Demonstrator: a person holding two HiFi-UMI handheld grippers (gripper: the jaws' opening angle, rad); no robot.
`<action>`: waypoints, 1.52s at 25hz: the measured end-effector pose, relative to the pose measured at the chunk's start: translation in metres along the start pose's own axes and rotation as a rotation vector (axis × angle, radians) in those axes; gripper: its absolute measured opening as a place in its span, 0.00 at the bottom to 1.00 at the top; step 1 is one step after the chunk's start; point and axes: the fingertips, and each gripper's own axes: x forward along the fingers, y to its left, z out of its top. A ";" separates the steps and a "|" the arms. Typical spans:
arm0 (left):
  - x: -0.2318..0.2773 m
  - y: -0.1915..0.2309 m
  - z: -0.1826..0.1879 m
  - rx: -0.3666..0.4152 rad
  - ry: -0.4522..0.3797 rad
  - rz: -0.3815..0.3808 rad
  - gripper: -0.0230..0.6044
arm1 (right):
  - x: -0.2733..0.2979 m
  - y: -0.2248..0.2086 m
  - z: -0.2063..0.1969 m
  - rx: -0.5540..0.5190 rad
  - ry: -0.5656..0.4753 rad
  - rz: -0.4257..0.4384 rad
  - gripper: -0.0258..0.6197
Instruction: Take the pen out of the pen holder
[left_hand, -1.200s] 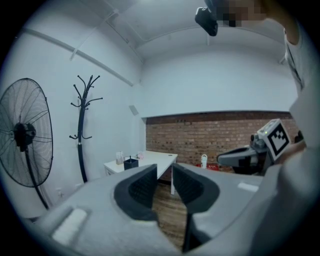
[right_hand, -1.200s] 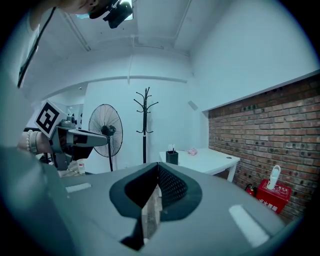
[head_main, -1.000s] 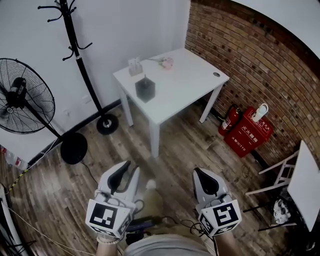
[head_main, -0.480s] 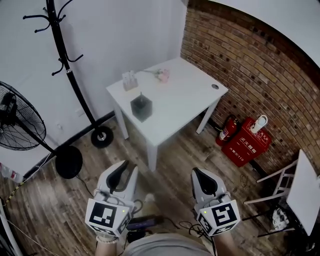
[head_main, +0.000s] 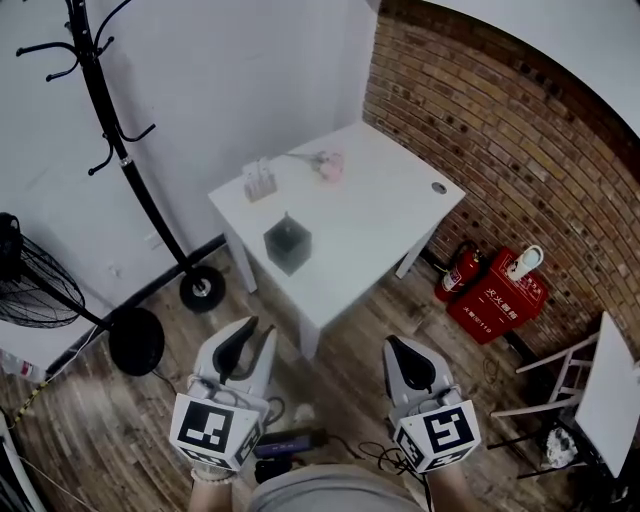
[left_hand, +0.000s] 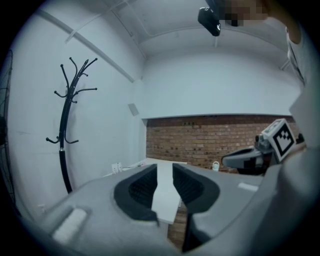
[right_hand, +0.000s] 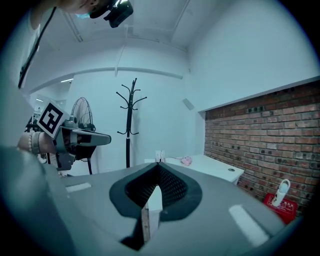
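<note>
Left tongs (left_hand: 164, 169) agape — right tongs (right_hand: 159, 165) closed

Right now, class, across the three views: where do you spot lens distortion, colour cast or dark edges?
Head view: wide-angle bending bows the red brick wall and tall black coat stand. Left gripper view: round dark fisheye border, ceiling lines curved. Right gripper view: same dark border, bluish cast; white square table looks sharp.
</note>
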 end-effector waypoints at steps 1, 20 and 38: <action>0.005 0.006 0.000 -0.003 0.003 -0.002 0.17 | 0.008 -0.001 0.001 0.001 0.000 0.000 0.05; 0.069 0.083 -0.003 -0.008 0.021 -0.041 0.17 | 0.100 -0.008 0.013 0.006 0.017 -0.026 0.05; 0.098 0.105 -0.011 -0.004 0.040 -0.010 0.18 | 0.130 -0.023 0.008 0.009 0.034 0.011 0.05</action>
